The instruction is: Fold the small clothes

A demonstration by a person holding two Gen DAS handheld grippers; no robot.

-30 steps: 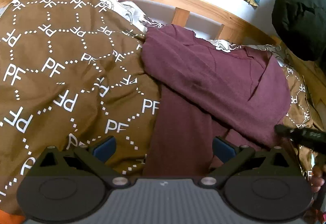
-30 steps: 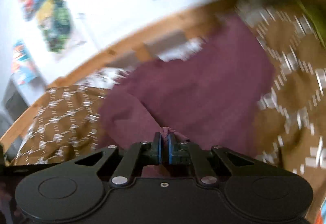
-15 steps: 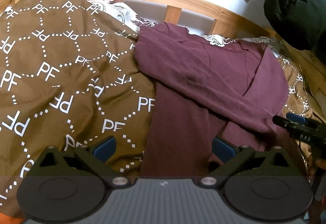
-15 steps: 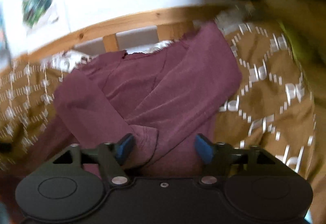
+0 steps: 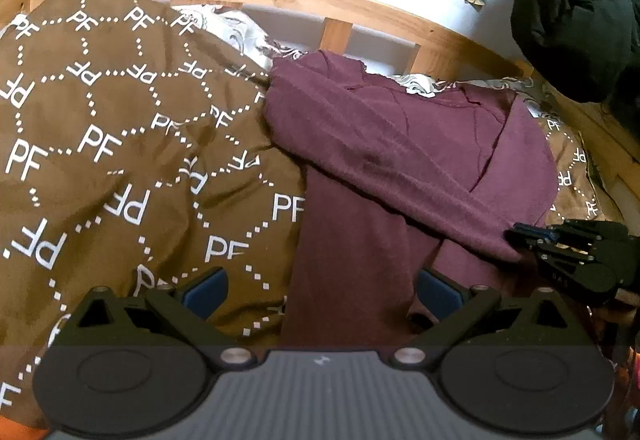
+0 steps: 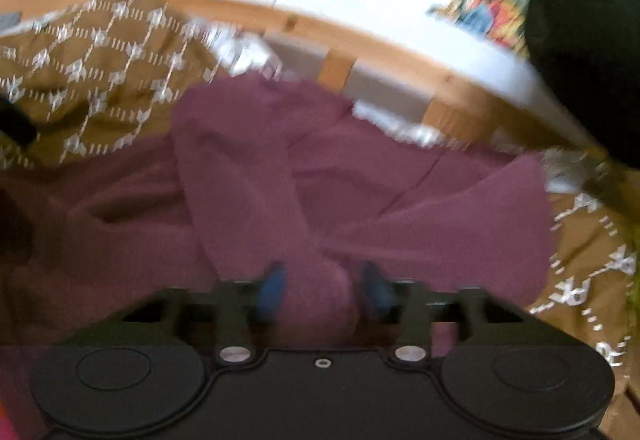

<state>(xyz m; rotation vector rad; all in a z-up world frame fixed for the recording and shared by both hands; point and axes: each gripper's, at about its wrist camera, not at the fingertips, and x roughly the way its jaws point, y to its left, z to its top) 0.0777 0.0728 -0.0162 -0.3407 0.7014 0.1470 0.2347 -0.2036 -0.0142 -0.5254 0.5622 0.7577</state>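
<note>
Bed with brown "PF"-patterned duvet (image 5: 120, 160), pine slatted frame (image 5: 340, 8) behind. Maroon long-sleeved knit top (image 5: 400, 144) lies crumpled on the duvet's right half, one sleeve running diagonally toward the near right. Right gripper (image 6: 320, 286) is nearer: sleeve end sits between its blue pads, jaws part-spread; grip not confirmed (blur). Left gripper (image 5: 320, 290) spread wide, over the top's left edge. No containers visible. Black jacket (image 5: 576, 12) hangs far right.

right wrist view is motion-blurred; the right tool (image 6: 322, 290) grip on the maroon garment (image 6: 360, 200) unclear.
</note>
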